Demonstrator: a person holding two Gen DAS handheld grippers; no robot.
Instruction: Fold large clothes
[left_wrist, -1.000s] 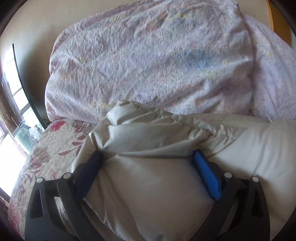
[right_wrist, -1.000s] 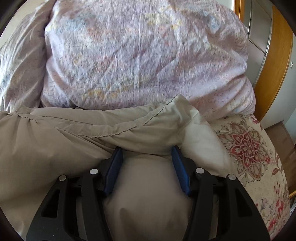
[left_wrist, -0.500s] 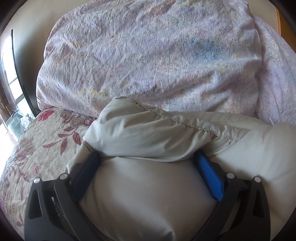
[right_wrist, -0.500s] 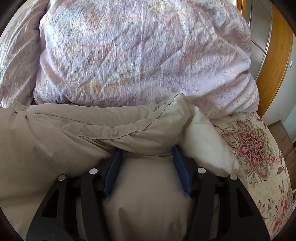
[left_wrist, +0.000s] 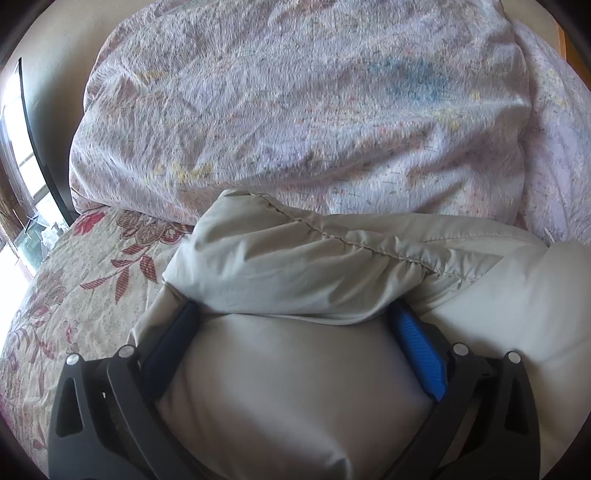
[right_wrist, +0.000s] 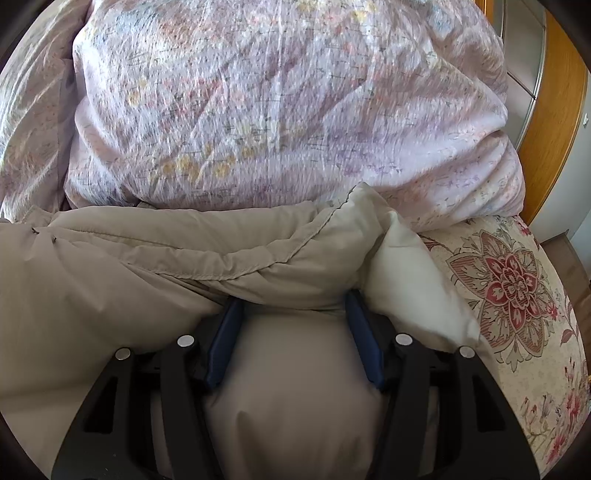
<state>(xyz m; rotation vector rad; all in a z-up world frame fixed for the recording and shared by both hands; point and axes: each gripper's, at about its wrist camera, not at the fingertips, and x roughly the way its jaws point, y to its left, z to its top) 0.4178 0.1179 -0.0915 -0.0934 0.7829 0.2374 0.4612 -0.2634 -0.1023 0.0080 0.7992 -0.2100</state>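
Note:
A puffy beige padded garment (left_wrist: 295, 266) lies on a floral bedspread, with a stitched seam along its folded far edge. My left gripper (left_wrist: 295, 314) is shut on a thick bunch of it near its left corner; the fabric bulges between the blue pads (left_wrist: 417, 347). My right gripper (right_wrist: 293, 306) is shut on the same garment (right_wrist: 207, 258) near its right corner, where a paler inner layer (right_wrist: 410, 273) sticks out. The fingertips are buried under the fold.
A large crumpled lilac floral duvet (left_wrist: 303, 103) is heaped just behind the garment, also in the right wrist view (right_wrist: 280, 103). The floral bedspread (left_wrist: 74, 280) shows at left and at right (right_wrist: 517, 295). A window is far left, a wooden wardrobe (right_wrist: 554, 110) far right.
Both grippers have carried the garment's edge forward toward the duvet. More bedspread shows at the left. The grips have not changed.

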